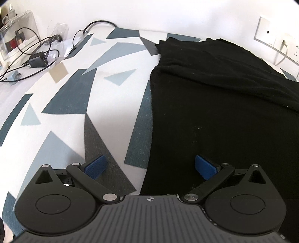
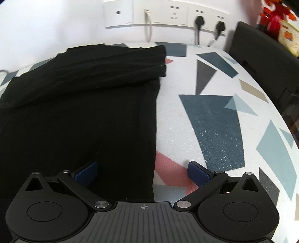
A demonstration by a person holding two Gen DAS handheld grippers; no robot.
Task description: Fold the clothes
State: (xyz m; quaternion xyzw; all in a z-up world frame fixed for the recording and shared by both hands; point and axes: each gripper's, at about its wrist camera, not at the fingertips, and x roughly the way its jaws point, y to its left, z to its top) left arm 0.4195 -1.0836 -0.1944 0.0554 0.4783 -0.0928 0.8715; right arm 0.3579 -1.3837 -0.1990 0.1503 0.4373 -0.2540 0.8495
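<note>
Black garment [image 1: 214, 112] lies part-folded on the patterned tabletop [image 1: 74, 93]; left tool [image 1: 149, 165] and right tool [image 2: 143, 172], jaws apart, straddle its near side edges, ready to pinch next.

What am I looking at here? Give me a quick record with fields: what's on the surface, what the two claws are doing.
garment: black garment, lying flat, far end folded over
surface: patterned cloth with grey and blue shapes
left gripper: open, straddling the garment's left edge, holding nothing
right gripper: open, straddling the garment's right edge, holding nothing
background: wall sockets; cables at far left
</note>
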